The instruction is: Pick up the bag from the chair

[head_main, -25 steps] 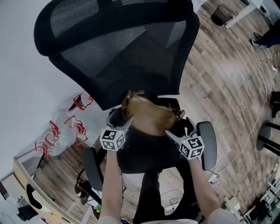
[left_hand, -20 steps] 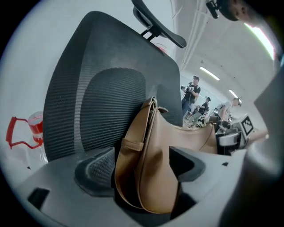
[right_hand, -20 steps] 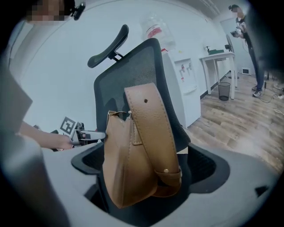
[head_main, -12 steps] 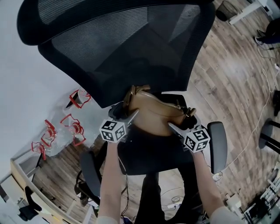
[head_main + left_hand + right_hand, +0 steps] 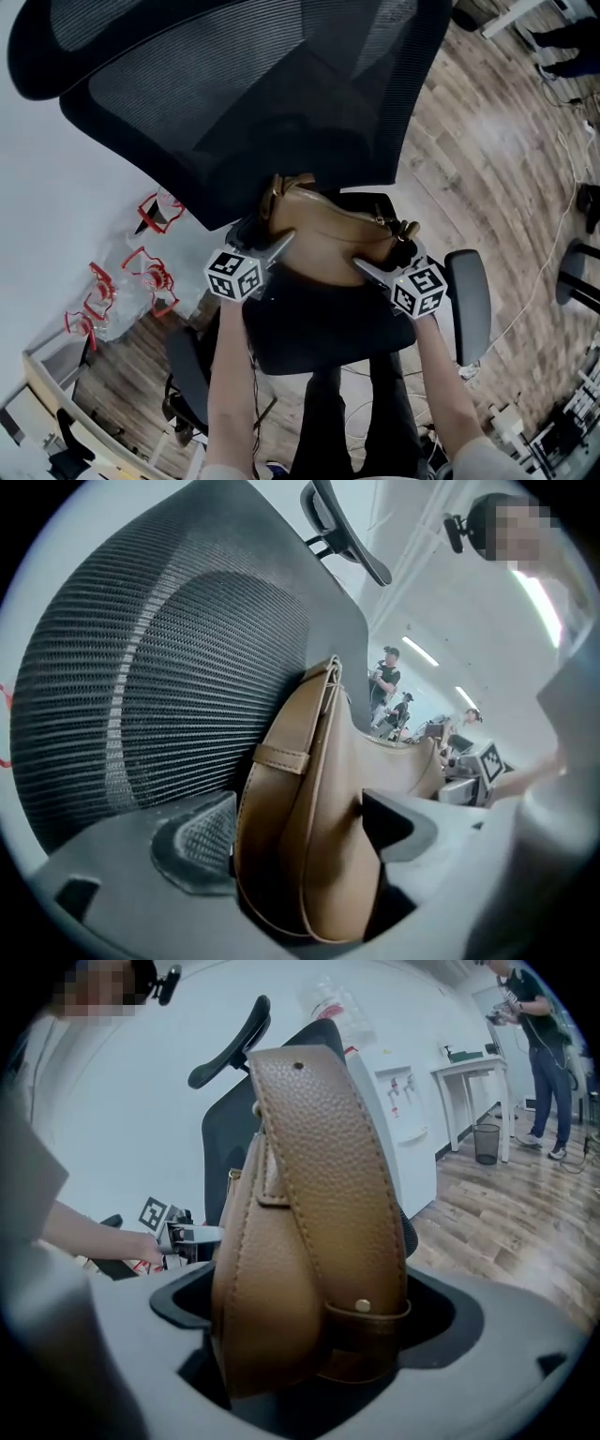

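Note:
A tan leather bag stands on the seat of a black office chair, leaning on its mesh backrest. My left gripper is at the bag's left end and my right gripper at its right end. In the left gripper view the bag sits between the jaws of the left gripper, close to both pads; these jaws have just been opening. In the right gripper view the strap end of the bag stands between the wide jaws of the right gripper, with dark gaps on both sides.
The chair's armrests flank my forearms. Red wire pieces lie on the floor at the left by a white wall. A cable runs over the wood floor at the right. A white table, a bin and a person are far off.
Both grippers have sunk a little toward the seat with the bag between them. The backrest now fills more of the head view.

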{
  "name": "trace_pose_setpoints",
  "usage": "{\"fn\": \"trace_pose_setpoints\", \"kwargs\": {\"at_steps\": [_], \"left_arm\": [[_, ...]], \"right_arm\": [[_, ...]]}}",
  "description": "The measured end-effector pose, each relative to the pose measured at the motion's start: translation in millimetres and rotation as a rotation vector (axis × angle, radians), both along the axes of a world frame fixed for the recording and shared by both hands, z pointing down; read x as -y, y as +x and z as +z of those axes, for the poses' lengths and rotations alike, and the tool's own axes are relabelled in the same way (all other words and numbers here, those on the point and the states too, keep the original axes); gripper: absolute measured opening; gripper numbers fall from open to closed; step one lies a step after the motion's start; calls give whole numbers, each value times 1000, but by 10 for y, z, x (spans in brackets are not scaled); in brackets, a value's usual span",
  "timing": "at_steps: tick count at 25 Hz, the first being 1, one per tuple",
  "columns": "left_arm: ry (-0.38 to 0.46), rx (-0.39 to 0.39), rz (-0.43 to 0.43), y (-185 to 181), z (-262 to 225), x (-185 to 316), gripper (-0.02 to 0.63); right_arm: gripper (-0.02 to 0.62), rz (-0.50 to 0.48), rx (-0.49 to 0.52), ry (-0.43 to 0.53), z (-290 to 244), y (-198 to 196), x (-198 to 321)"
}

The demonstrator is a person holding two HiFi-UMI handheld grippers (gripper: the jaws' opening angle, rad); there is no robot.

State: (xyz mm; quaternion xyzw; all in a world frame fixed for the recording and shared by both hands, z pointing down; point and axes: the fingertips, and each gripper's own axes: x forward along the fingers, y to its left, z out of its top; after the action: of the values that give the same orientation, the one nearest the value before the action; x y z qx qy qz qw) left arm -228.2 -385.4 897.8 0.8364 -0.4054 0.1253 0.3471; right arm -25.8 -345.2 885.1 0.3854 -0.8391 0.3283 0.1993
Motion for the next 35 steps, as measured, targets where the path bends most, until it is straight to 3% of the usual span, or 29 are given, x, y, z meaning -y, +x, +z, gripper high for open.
{"fn": "trace_pose_setpoints", "kwargs": {"at_steps": [5, 11, 17, 23, 25, 28, 32, 35], "left_arm": [[2, 33, -14, 2, 24, 49, 380], [-20, -129, -198, -122, 110, -72, 390], [-36, -227, -94, -70, 183, -10, 397], [8, -161, -136, -21, 72, -60, 390], [24, -121, -168, 25, -1, -87, 369], [35, -76, -251, 47, -68, -167, 242], [37, -27, -306, 10, -92, -277, 227], [45, -14, -314, 2, -157, -340, 221]], "right_arm": [[574, -5, -32, 17, 19, -5, 36], [575, -14, -27, 26, -1, -6, 21], [575, -41, -18, 8, 50, -42, 26], [530, -5, 12, -20, 79, 8, 10], [490, 17, 16, -39, 79, 57, 11], [396, 55, 39, -46, 59, 44, -38], [276, 114, 81, -38, -14, -44, -129], [245, 120, 83, -21, -71, -64, -171]]}}
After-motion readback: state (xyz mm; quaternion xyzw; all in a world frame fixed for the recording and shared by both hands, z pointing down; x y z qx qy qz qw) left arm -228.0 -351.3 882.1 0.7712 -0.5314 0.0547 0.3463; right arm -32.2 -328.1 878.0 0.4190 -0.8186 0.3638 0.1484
